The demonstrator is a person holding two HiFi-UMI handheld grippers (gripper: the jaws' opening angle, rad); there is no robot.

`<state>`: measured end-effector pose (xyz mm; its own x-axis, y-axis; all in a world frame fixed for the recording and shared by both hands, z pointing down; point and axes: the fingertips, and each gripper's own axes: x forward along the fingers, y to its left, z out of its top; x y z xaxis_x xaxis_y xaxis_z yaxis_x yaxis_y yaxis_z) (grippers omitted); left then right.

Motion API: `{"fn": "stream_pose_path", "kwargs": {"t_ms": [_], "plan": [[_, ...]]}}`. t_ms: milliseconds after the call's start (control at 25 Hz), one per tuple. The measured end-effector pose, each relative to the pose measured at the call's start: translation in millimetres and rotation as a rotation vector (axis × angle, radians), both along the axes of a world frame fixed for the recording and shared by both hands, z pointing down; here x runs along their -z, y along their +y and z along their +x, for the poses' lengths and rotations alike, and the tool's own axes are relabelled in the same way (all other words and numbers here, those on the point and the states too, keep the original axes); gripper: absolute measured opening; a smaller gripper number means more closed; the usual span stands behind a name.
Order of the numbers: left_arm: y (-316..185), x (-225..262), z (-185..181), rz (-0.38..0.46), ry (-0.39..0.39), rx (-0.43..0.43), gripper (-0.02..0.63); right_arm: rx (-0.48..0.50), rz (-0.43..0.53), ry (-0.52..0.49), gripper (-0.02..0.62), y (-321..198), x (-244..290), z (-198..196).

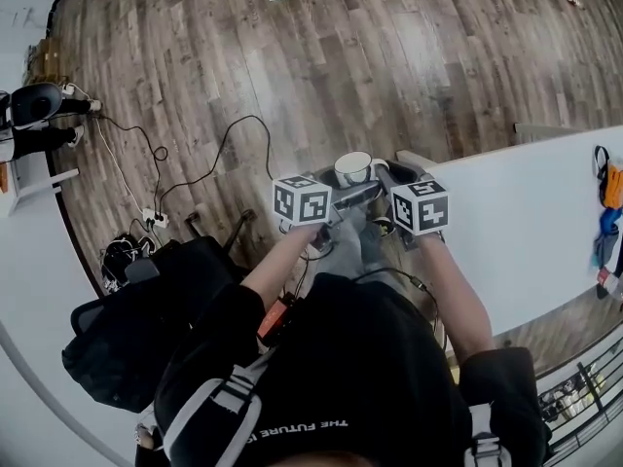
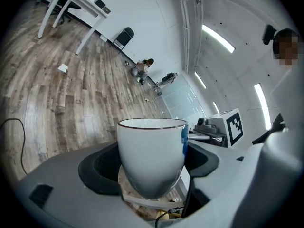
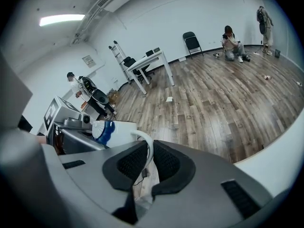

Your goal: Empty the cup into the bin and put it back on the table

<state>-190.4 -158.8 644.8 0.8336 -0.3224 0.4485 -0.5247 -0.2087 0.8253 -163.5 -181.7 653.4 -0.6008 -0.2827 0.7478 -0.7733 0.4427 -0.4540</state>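
White glazed ceramic cup (image 1: 352, 168) with a thin dark rim stands upright between the two grippers in the head view. It seems to hang over the wood-plank floor (image 1: 389, 56), just off the corner of the white bench (image 1: 526, 222). The left gripper (image 1: 348, 191) and the right gripper (image 1: 387, 176) both reach it from the person's side. This two-handed hold probably serves to steady the cup while it is carried. The marker cubes and grey bodies cover the jaws in this view, and the cup's inside is too small to show whether anything is in it.

In the left gripper view the jaws are closed on the cup's body, one dark pad on each side low on the wall, with the mouth up. A blue mark (image 2: 184, 139) shows at the cup's right edge, and what it is cannot be told. The cup itself hides the contact spots.

In the right gripper view the jaws pinch the thin white loop handle (image 3: 145, 146) between black ribbed pads, likely to stop the cup turning. Most of the body is cut off behind the left jaw. No bin shows in any view.
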Motion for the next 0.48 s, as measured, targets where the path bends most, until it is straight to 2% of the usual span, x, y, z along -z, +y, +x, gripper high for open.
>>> {"fn": "stream_pose_path", "kwargs": {"t_ms": [120,240,320,480], "plan": [[-4,6,1,0.026,-0.008,-0.001,0.390,-0.007,0.035,-0.012,0.049,-5,7,2],[-14,24,1,0.124,-0.034,-0.003,0.390,-0.014,0.157,-0.046,0.049,-16,27,1],[-22,44,0,0.245,-0.079,-0.014,0.390,-0.018,0.272,-0.066,0.049,-24,49,0],[-36,105,0,0.604,-0.205,-0.071,0.390,-0.029,0.575,-0.114,0.050,-40,116,-1]]}}
